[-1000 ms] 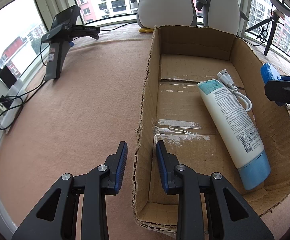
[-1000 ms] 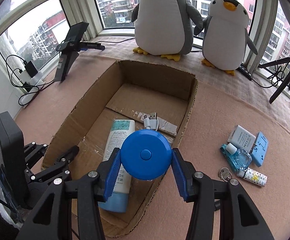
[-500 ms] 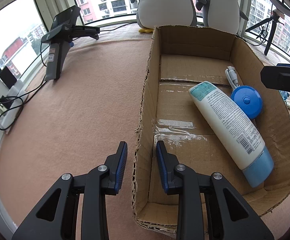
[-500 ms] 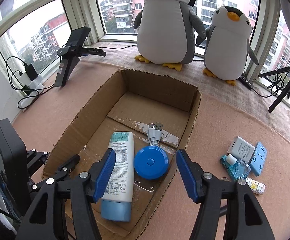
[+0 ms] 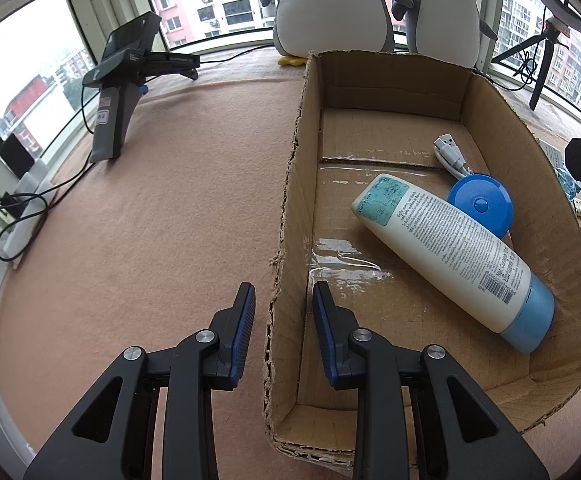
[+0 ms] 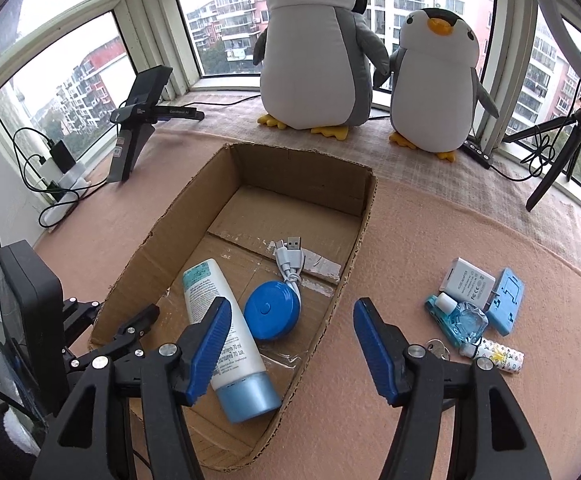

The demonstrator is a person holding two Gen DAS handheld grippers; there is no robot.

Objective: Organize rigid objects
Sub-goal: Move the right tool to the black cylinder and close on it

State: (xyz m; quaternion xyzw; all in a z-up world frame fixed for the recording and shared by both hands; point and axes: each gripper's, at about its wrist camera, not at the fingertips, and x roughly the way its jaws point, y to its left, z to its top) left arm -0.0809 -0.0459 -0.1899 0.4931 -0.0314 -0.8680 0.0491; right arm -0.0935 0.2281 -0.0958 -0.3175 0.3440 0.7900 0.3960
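Observation:
An open cardboard box (image 6: 364,216) (image 5: 290,184) holds a white tube with a blue cap (image 6: 226,332) (image 5: 454,256), a round blue tape measure (image 6: 272,310) (image 5: 480,204) and a white USB cable (image 6: 290,258) (image 5: 450,154). My right gripper (image 6: 290,344) is open and empty, above the box's near right wall. My left gripper (image 5: 283,332) has its jaws astride the box's left wall, a narrow gap each side. Several small items lie on the cloth right of the box: a white adapter (image 6: 468,280), a blue case (image 6: 506,306), a blue bottle (image 6: 460,320), a patterned tube (image 6: 496,354).
Two plush penguins (image 6: 318,52) stand by the window behind the box. A black stand (image 6: 140,116) and cables with a power strip (image 6: 60,188) are at far left. A tripod (image 6: 558,156) stands at far right. Pink cloth covers the table.
My right gripper opened and let go of the blue tape measure, which now lies in the box beside the tube. The right gripper then rose and drew back. The left gripper stayed put.

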